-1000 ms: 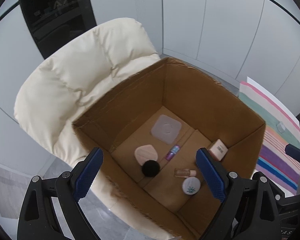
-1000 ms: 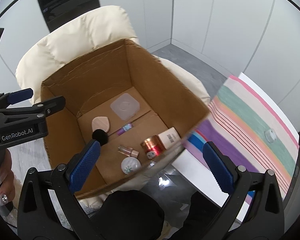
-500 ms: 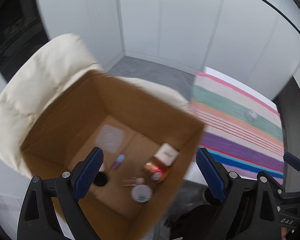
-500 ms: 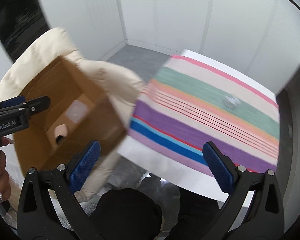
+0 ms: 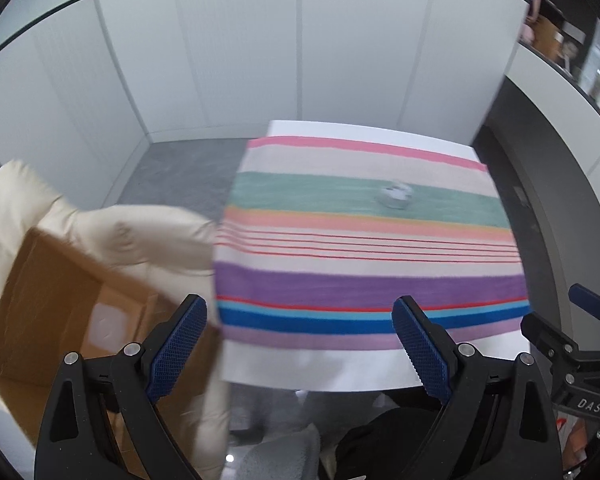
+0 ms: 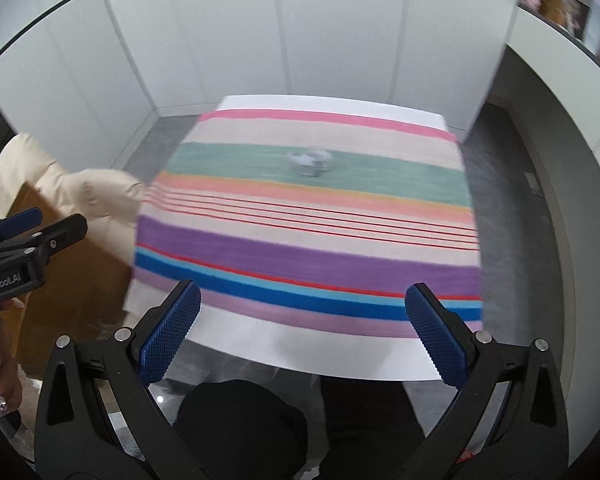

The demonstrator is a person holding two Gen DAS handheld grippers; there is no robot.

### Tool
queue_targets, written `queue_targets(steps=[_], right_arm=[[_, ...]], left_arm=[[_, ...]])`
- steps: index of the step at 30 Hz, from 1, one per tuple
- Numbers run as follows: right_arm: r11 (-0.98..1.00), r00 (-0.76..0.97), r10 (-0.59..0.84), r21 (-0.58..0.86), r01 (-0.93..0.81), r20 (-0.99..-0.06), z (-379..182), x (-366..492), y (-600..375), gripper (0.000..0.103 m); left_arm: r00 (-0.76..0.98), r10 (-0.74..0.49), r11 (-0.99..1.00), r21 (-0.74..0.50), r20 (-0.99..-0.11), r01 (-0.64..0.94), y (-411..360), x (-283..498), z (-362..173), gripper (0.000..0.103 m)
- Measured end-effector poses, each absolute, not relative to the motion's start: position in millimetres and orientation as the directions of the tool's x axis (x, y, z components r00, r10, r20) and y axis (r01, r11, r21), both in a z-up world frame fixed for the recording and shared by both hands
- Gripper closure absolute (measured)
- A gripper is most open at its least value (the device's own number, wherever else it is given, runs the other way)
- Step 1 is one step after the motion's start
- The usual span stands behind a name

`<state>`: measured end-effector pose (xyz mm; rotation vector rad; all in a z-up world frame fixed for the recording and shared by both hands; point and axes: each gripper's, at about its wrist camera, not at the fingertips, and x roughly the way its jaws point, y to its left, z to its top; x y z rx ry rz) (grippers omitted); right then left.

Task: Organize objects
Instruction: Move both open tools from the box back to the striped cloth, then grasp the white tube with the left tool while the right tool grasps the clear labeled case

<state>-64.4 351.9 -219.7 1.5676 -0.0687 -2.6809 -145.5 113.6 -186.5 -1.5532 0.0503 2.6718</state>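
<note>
A small pale, rounded object point(image 5: 395, 195), too blurred to identify, is lying on the green stripe of a striped cloth point(image 5: 364, 280) that is covering most of a white table point(image 5: 320, 376); it is sitting toward the far side of the table, well apart from both grippers. The left gripper point(image 5: 300, 344) is hovering above the table's near edge with its blue-padded fingers point(image 5: 176, 342) spread wide and nothing between them. The right gripper point(image 6: 302, 334) is likewise hanging over the near edge, its jaws released and empty. At the left, an open cardboard box point(image 5: 72, 320) is resting on a cream padded chair point(image 5: 112, 232) beside the table. A hand point(image 6: 2, 376) is gripping the left gripper's handle.
</note>
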Motion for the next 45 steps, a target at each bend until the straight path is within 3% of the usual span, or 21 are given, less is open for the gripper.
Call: queue_targets(steps=[11,20,36,38,39,40,41,42,45], right_arm=[[-0.996,-0.486,-0.004,0.044,-0.072,-0.874,-242,-77,404,0.0],[-0.994,-0.448,0.0,0.048,-0.095,-0.894,-286,-121,433,0.0],[-0.993,-0.377,-0.011,0.055,-0.106,-0.926,-380,-209,460,0.0],[-0.991,-0.372,-0.016,0.063,-0.116,-0.928,-387,-215,463,0.0],[-0.99,-0.37,-0.02,0.07,-0.122,-0.929,-391,-218,463,0.0],[-0.989,-0.37,-0.024,0.075,-0.125,-0.929,-393,-220,464,0.0],[-0.989,-0.374,-0.026,0.079,-0.127,-0.927,-396,-225,463,0.0],[-0.989,-0.377,-0.026,0.08,-0.128,-0.926,-398,-227,462,0.0],[-0.988,-0.38,-0.036,0.091,-0.129,-0.924,-403,-239,453,0.0]], left_arm=[[-0.494,0.027,-0.984,0.064,-0.869,-0.165,187,-163,-207,0.008],[-0.486,0.013,-0.972,0.104,-0.874,-0.213,213,-230,-266,0.008],[-0.435,0.077,-0.979,0.014,-0.897,-0.204,262,-358,-384,0.008],[-0.432,0.095,-0.981,-0.012,-0.897,-0.192,264,-370,-392,0.01],[-0.436,0.102,-0.981,-0.019,-0.894,-0.192,265,-373,-394,0.016],[-0.444,0.111,-0.98,-0.024,-0.889,-0.196,266,-377,-397,0.028],[-0.444,0.117,-0.979,-0.029,-0.888,-0.2,267,-379,-398,0.032],[-0.443,0.125,-0.978,-0.036,-0.888,-0.204,266,-381,-400,0.044],[-0.46,0.111,-0.982,-0.028,-0.881,-0.185,256,-383,-403,0.044]])
